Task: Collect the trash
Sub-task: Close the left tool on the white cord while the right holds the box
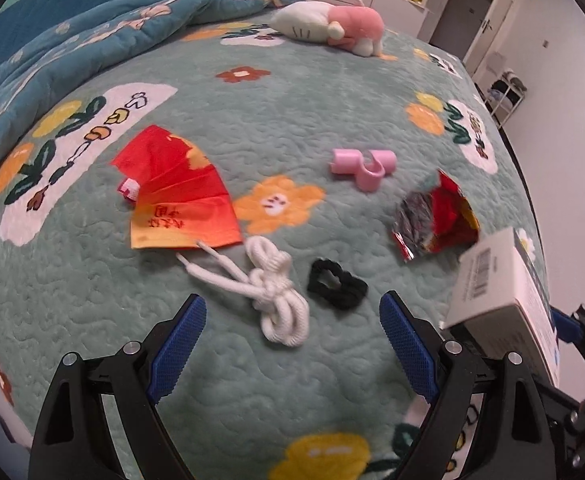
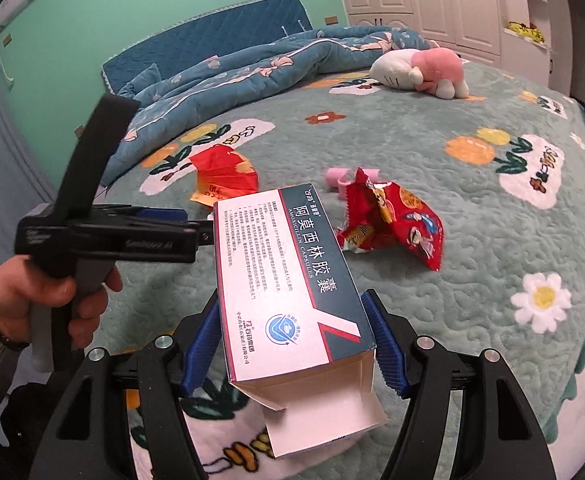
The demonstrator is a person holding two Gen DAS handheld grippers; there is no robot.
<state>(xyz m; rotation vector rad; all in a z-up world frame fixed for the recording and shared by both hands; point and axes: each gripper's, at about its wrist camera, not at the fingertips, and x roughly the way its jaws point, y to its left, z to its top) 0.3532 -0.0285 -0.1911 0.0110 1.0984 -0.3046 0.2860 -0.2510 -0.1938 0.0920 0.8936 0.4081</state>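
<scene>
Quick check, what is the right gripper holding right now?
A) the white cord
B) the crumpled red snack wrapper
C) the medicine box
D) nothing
C: in the right wrist view the blue pads of the right gripper press both sides of the medicine box, its end flap hanging open.

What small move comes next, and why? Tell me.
Probably lower the open left tool onto the orange-red paper. The right tool already grips the medicine box, and the paper, like the snack wrapper, lies loose on the bed.
</scene>
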